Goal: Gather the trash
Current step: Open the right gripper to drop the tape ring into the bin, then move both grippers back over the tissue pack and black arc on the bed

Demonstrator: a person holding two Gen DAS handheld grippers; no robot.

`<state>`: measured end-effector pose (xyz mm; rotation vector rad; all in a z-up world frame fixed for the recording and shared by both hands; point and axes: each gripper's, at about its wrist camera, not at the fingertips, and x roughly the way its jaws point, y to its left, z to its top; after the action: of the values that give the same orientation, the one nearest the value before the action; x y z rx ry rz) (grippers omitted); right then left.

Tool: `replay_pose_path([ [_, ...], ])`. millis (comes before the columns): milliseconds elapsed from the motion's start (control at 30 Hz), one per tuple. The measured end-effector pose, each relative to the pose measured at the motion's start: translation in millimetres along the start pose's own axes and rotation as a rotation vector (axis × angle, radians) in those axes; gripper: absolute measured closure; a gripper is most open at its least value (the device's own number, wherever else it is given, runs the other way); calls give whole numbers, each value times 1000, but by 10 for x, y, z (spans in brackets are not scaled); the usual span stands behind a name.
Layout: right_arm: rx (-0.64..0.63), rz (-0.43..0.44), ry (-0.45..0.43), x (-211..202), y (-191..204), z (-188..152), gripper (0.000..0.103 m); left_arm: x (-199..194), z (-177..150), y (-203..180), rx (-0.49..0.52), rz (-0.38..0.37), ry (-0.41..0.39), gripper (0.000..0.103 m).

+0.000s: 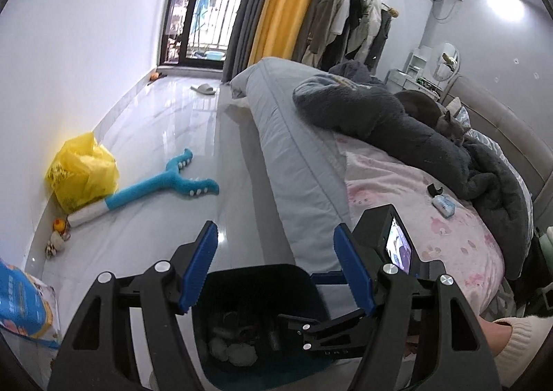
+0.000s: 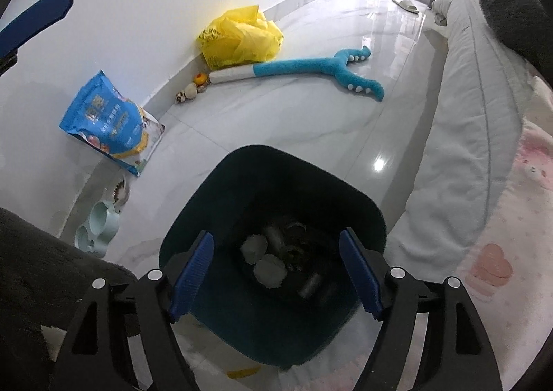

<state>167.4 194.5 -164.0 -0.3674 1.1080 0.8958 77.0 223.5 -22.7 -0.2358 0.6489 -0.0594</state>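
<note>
A dark teal trash bin (image 2: 221, 190) stands on the floor beside the bed, with white crumpled tissues (image 2: 262, 259) and other scraps inside. My right gripper (image 2: 276, 270) is open and empty, right above the bin's mouth. My left gripper (image 1: 276, 266) is open and empty too, above the same bin (image 1: 304, 284). The right gripper's body shows under the left one. A small blue-white packet (image 1: 444, 205) and a black object (image 1: 433, 189) lie on the pink sheet.
The bed (image 1: 304, 163) with a grey quilt and dark blanket fills the right. A yellow plastic bag (image 2: 238, 37), a blue plush toy (image 2: 311, 68), a blue pet food bag (image 2: 110, 121) and pet bowls (image 2: 96, 223) lie along the wall. A slipper (image 1: 204, 88) lies far off.
</note>
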Motion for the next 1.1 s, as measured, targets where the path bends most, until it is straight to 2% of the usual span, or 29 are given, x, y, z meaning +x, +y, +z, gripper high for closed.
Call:
replay_pose_path([
  [233, 9, 28, -57, -261, -146, -55, 25, -51, 154, -255, 21, -17, -47, 29],
  [400, 10, 28, -146, -538, -290, -65, 24, -31, 282, -436, 25, -22, -82, 28],
  [567, 22, -6, -219, -823, -507, -108, 24, 68, 328, -651, 40, -37, -81, 27],
  [1100, 164, -120, -326, -1477, -1485, -371, 24, 534, 358, -1455, 133, -104, -44, 26],
])
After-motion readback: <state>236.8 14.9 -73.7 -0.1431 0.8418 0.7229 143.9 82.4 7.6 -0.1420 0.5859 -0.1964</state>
